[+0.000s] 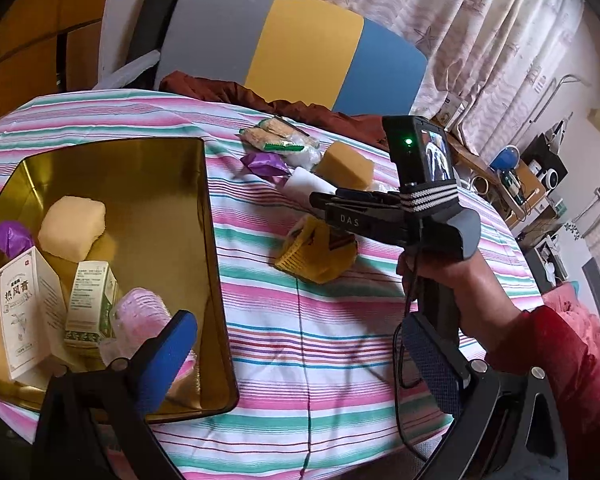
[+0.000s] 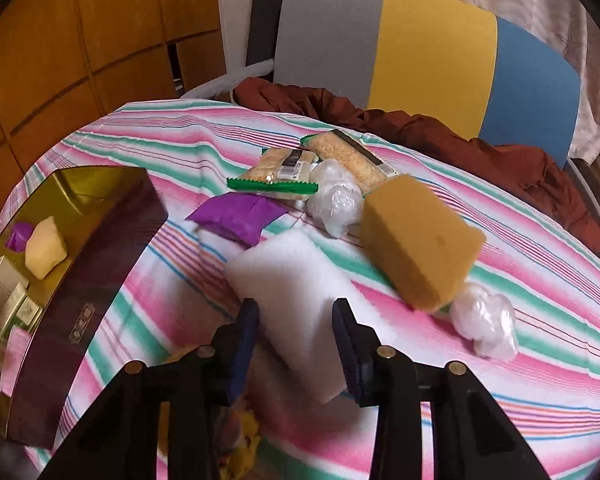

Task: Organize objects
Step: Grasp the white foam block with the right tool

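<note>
One striped tablecloth (image 2: 500,288), tricolour chair (image 2: 432,52)

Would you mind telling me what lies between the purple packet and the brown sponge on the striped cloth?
In the right wrist view, a crumpled clear plastic ball lies between the purple packet and the brown sponge.

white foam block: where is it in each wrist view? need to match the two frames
Left wrist: white foam block sits mid-frame, mostly hidden behind the right tongs, just left of the brown sponge.
Right wrist: the block fills the lower centre, between the tongs' pads, brown sponge to its right.
Shared landmark: purple packet beyond the block in both views.
</note>
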`<state>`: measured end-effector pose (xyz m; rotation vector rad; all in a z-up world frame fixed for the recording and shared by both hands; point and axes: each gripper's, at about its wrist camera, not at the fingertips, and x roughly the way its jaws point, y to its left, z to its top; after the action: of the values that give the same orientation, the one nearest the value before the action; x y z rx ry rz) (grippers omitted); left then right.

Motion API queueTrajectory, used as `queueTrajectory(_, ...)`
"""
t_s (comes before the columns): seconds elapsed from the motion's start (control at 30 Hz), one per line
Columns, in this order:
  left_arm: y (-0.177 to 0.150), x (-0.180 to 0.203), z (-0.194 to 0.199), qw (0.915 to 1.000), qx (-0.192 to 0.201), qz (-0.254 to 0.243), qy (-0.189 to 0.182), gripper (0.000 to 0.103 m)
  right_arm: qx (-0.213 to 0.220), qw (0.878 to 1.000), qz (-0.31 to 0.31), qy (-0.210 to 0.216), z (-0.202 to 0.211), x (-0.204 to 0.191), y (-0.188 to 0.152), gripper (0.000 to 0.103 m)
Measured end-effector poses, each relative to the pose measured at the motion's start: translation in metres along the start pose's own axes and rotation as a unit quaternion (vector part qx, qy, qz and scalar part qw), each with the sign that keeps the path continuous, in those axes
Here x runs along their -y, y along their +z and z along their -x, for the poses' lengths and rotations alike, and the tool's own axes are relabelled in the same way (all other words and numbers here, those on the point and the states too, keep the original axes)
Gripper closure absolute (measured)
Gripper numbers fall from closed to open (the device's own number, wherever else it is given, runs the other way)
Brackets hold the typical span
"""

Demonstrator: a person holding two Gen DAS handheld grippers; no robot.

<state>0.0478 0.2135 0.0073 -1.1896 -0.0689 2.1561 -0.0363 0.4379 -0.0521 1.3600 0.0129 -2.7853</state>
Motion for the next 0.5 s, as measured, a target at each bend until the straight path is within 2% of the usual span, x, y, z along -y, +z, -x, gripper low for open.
queueTrajectory(0.03,-0.001,0.001,-0.001,1.0000,-0.001,-0.001,-0.002,0.000,-0.001,1.000,0.005,0.002,0.000,-0.001,0.000,0.065)
queueTrajectory(0.1,-0.001,0.003,-0.001,1.0000,-0.003,-0.004,0.000,0.000,-0.007,1.000,0.022,0.000,-0.002,-0.002,0.003,0.058)
queueTrajectory(0.13,-0.002,0.004,0.001,1.0000,-0.002,-0.006,0.000,0.000,-0.016,0.999,0.040,-0.003,-0.005,-0.003,0.006,0.053)
queueTrajectory(0.2,-0.003,0.003,0.004,0.9999,0.000,-0.011,0.001,0.000,-0.030,0.996,0.080,-0.018,-0.011,-0.006,0.012,0.051)
queueTrajectory(0.27,-0.003,0.001,0.007,0.9999,0.004,-0.011,0.005,0.000,-0.053,0.992,0.114,-0.022,-0.020,-0.008,0.015,0.042)
queueTrajectory(0.3,-0.002,0.000,0.008,0.9999,0.005,-0.010,0.006,0.000,-0.058,0.990,0.126,-0.033,-0.024,-0.009,0.016,0.041)
queueTrajectory(0.37,-0.001,-0.002,0.008,0.9999,0.007,-0.004,0.008,0.000,-0.063,0.990,0.119,-0.038,-0.028,-0.009,0.018,0.039)
queueTrajectory(0.5,0.000,0.000,0.004,0.9999,0.005,-0.007,0.011,0.000,-0.033,0.998,0.049,-0.020,-0.017,0.000,0.010,0.043)
